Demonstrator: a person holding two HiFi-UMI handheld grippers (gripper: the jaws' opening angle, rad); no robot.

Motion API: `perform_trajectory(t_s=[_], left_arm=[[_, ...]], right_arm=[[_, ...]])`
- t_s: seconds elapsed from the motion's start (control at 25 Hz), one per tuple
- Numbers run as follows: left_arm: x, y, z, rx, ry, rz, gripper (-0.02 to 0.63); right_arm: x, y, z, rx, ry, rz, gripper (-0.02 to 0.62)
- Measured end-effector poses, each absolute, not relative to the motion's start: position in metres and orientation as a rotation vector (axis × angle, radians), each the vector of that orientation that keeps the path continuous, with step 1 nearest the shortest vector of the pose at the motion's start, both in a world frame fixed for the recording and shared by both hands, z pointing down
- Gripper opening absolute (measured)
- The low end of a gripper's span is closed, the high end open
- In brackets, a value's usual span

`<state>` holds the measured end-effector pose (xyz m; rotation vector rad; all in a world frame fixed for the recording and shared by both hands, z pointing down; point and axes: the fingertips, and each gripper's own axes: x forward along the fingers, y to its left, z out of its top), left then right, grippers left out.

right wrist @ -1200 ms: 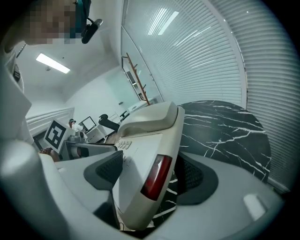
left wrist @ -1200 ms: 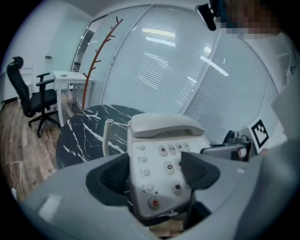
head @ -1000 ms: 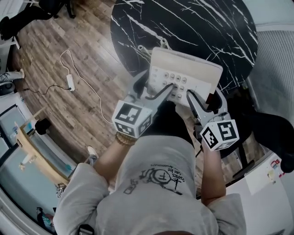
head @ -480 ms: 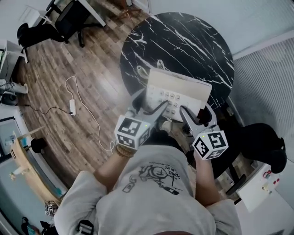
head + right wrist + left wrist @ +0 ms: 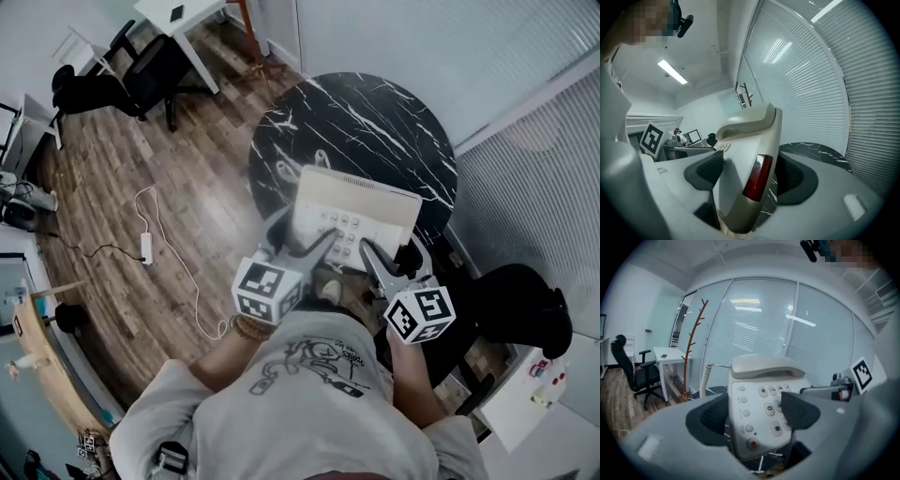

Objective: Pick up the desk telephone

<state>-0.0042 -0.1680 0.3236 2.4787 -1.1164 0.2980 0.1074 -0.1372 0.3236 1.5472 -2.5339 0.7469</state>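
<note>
**Left gripper** (image 5: 300,242): jaws clamped on the near left corner of the desk telephone (image 5: 361,202), one pad on the keypad. The telephone spans the gap to the **right gripper** (image 5: 394,260), whose jaws pinch its near right edge. The black marble table (image 5: 375,122) lies below. The shell is probably rigid, light and smooth. The handset rests loose, so grip the base edges and keep it level.

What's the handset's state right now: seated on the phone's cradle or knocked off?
Seated. In the left gripper view the handset lies flat in place across the top of the desk telephone.
</note>
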Motion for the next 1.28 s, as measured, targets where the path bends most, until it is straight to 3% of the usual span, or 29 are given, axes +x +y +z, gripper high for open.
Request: perform_trajectory(t_s=[0.6, 1.28], left_arm=[[0.003, -0.155, 0.249, 2.588, -1.165, 0.214, 0.353], [0.004, -0.155, 0.245, 2.591, -1.17, 0.195, 0.353]], right_arm=[[0.114, -0.124, 0.252, 1.605, -2.608, 0.59, 0.337], [0.116, -0.124, 0.245, 1.614, -2.615, 0.563, 0.336]])
